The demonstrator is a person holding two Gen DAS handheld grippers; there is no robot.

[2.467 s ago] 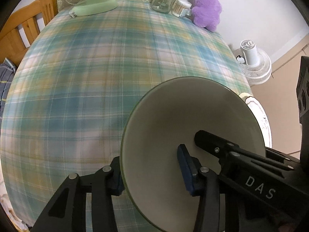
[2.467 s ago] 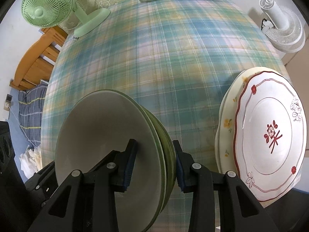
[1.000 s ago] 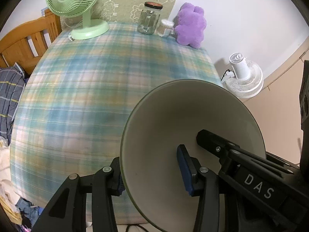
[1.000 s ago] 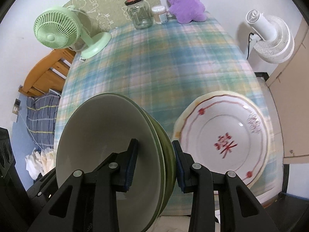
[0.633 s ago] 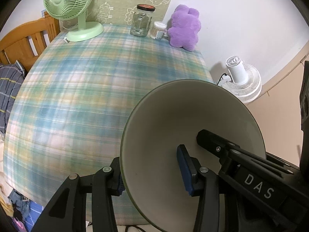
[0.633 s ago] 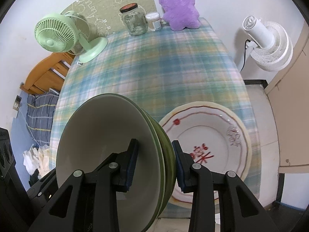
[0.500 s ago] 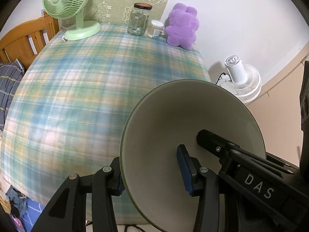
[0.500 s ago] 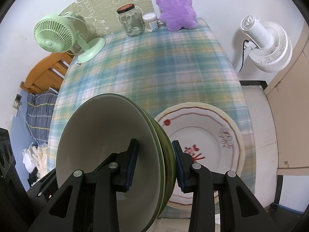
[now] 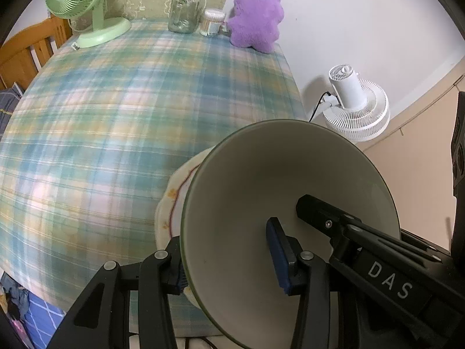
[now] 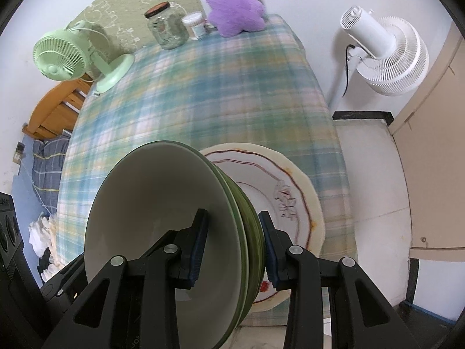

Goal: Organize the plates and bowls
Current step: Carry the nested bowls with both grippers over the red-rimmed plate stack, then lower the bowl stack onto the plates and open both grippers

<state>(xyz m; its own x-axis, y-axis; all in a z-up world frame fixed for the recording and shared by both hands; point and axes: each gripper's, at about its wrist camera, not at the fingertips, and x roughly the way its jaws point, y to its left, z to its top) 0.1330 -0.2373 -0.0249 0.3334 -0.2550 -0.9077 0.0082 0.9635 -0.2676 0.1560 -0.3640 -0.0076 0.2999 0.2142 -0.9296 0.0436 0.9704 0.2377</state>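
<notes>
My left gripper [image 9: 229, 264] is shut on the rim of a green bowl with a cream inside [image 9: 279, 180], held tilted above the table's near right corner. My right gripper [image 10: 232, 245] is shut on the rims of stacked green bowls [image 10: 157, 203], also held in the air. Below them a stack of cream plates with red trim [image 10: 290, 192] lies flat on the plaid tablecloth near the front right corner; it shows partly behind the bowl in the left wrist view [image 9: 171, 200].
The plaid-covered table [image 10: 203, 93] carries a green desk fan [image 10: 66, 55], a glass jar [image 10: 167, 29], a small cotton-swab tub [image 10: 195, 24] and a purple plush toy [image 10: 232, 3] along its far edge. A white floor fan [image 10: 386, 58] stands right of the table. A wooden chair [image 10: 55, 110] is at the left.
Both grippers have risen and drawn back with their bowls and shifted right. The plate stack now sits lower and closer under the bowls.
</notes>
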